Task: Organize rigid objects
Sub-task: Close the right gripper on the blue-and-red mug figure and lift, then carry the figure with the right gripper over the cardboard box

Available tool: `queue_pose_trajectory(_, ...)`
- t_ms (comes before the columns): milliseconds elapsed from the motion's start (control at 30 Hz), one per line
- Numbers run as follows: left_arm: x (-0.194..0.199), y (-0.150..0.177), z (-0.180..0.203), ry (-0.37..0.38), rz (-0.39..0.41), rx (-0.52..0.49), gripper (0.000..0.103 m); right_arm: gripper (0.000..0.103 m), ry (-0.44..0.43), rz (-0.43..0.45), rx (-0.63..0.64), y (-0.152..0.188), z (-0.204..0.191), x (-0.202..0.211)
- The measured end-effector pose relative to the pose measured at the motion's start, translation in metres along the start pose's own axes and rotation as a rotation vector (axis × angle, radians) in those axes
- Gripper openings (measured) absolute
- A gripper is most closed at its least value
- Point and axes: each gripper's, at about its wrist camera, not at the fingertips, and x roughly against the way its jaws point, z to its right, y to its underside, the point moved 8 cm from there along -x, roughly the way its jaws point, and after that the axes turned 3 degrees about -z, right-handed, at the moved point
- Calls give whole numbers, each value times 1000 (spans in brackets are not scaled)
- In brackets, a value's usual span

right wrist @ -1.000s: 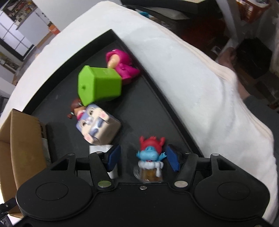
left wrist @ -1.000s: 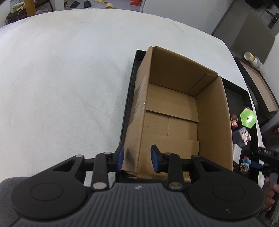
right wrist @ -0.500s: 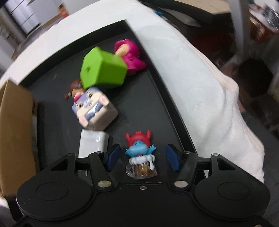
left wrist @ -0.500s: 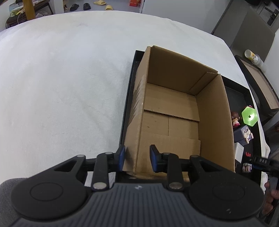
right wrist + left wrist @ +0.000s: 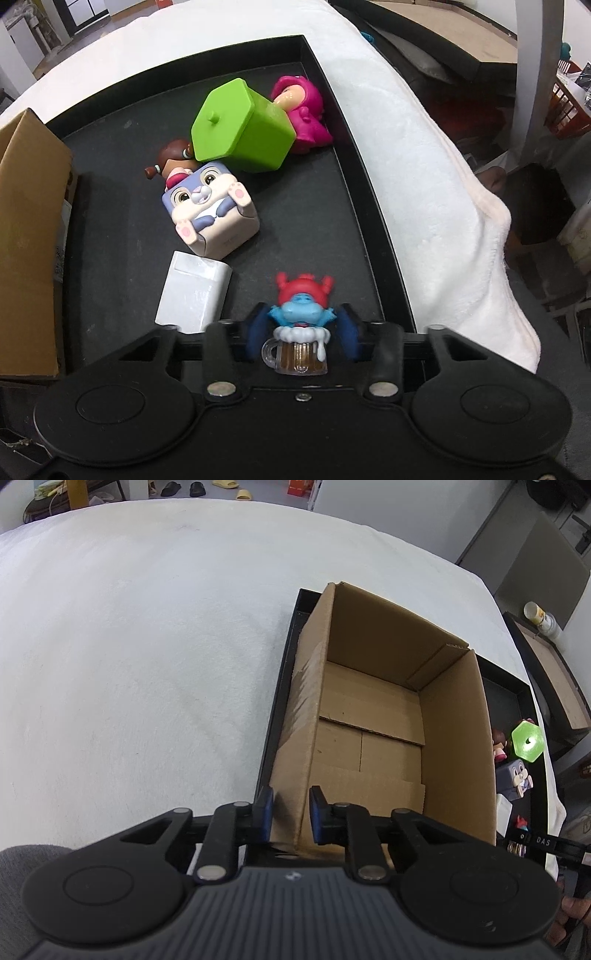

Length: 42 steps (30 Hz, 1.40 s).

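Note:
My left gripper [image 5: 290, 816] is shut on the near left wall of an empty open cardboard box [image 5: 384, 716] that stands in a black tray [image 5: 280, 686]. My right gripper [image 5: 300, 334] is shut on a small blue figure with a red cap and a beer mug [image 5: 300, 325], low over the tray floor [image 5: 325, 206]. Beyond it lie a white block [image 5: 194, 291], a bunny cube [image 5: 210, 214], a green hexagonal pot [image 5: 242, 125], a pink doll [image 5: 301, 107] and a brown-haired doll [image 5: 173, 160].
The tray sits on a white blanket-covered surface [image 5: 129, 646]. The box's right wall [image 5: 29, 236] stands left of the toys. Dark furniture and a second tray [image 5: 554, 686] are off the right edge.
My right gripper has closed its fingers on the blue figure, which was between open fingers before. My left gripper keeps its grip on the box wall, and the view has shifted a little.

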Motion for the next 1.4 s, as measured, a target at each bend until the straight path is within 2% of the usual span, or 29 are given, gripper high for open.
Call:
queue_pose_trajectory(233,3,5,-2,10,13,-7,16,38,-4,-9,4,6,-6,7)
queue_pose_trajectory(1067,7,15,4,4,54,-12,14,38,-169,158,-6,2,-26,102)
queue_pose_trajectory(1400,7,16,6,8,57,-12,15,38,-196,185,54,-7,-52,117)
